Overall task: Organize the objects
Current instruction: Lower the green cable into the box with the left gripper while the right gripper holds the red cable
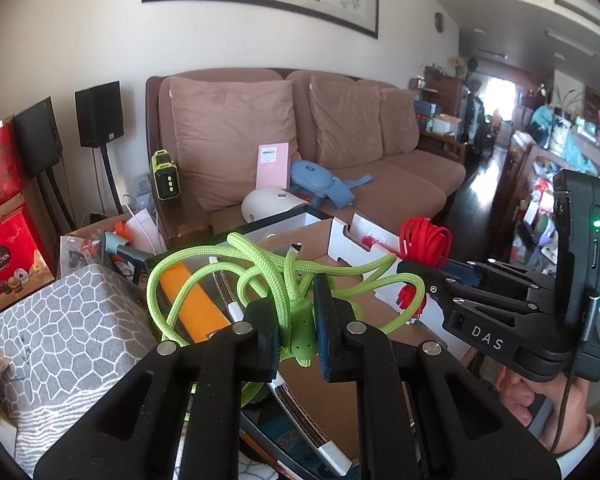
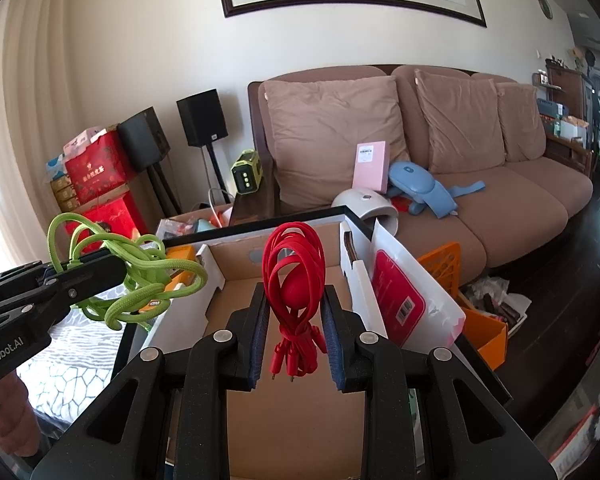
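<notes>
Green braided cable (image 1: pixel 260 276) and red flat cable (image 2: pixel 294 276) both held aloft over the cardboard box (image 2: pixel 284 412); step judged: carrying bundles to stow; next calls for lowering and release into the box; left gripper (image 1: pixel 300 332) pinches the green cable's strap; right gripper (image 2: pixel 294 328) clamps the red coil, jaws narrowly parted.

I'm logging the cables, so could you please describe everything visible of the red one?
The red cable is a flat, rubbery-looking cord coiled into long loops, its gathered ends with small metal plug tips hanging down. It is pinched between the right gripper fingers, held upright in the air above the open cardboard box, touching nothing else.
</notes>
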Tool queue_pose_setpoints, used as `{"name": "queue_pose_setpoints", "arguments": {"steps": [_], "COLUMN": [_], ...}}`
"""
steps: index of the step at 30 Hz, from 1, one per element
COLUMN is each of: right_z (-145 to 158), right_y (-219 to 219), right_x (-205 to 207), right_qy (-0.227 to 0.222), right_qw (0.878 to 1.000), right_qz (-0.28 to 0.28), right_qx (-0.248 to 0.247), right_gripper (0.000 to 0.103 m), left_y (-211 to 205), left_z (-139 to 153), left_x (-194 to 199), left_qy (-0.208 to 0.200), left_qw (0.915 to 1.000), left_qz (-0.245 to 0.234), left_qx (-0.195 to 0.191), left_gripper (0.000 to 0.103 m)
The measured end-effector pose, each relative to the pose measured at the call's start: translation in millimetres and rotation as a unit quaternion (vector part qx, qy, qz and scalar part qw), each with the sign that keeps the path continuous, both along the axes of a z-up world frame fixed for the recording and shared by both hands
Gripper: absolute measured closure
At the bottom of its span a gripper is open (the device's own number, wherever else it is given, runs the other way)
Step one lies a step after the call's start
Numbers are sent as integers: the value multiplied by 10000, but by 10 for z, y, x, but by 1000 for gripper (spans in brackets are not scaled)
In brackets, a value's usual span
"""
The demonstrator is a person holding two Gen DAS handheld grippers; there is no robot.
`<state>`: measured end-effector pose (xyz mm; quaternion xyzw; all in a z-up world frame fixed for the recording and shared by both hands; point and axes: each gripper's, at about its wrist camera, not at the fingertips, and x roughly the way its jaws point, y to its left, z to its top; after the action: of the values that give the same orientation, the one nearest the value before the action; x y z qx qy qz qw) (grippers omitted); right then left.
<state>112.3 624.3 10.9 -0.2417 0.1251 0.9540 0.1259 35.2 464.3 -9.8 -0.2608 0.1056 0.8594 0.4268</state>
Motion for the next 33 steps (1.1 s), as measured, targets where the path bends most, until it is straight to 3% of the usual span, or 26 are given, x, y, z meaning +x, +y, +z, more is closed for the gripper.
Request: {"name": "queue_pose_setpoints", "arguments": {"steps": [20, 26, 33], "right_z": [-31, -34, -36], "right_y": [-27, -20, 3], "right_x": [-41, -51, -54], "right_qy": [-111, -141, -160], "right_qw": [9999, 9999, 9999], "right_qz": [23, 13, -13], "right_qx": [-8, -32, -50], "right_gripper": [77, 77, 77], "left_y": [24, 73, 100], "left_z": [-40, -74, -105], "left_x": [25, 69, 93], "left_qy": [-43, -28, 0], "left_qw": [9999, 9997, 9997], "left_qz": [-120, -229, -226], "left_qx": [5, -74, -113], "left_gripper": [90, 96, 97]}}
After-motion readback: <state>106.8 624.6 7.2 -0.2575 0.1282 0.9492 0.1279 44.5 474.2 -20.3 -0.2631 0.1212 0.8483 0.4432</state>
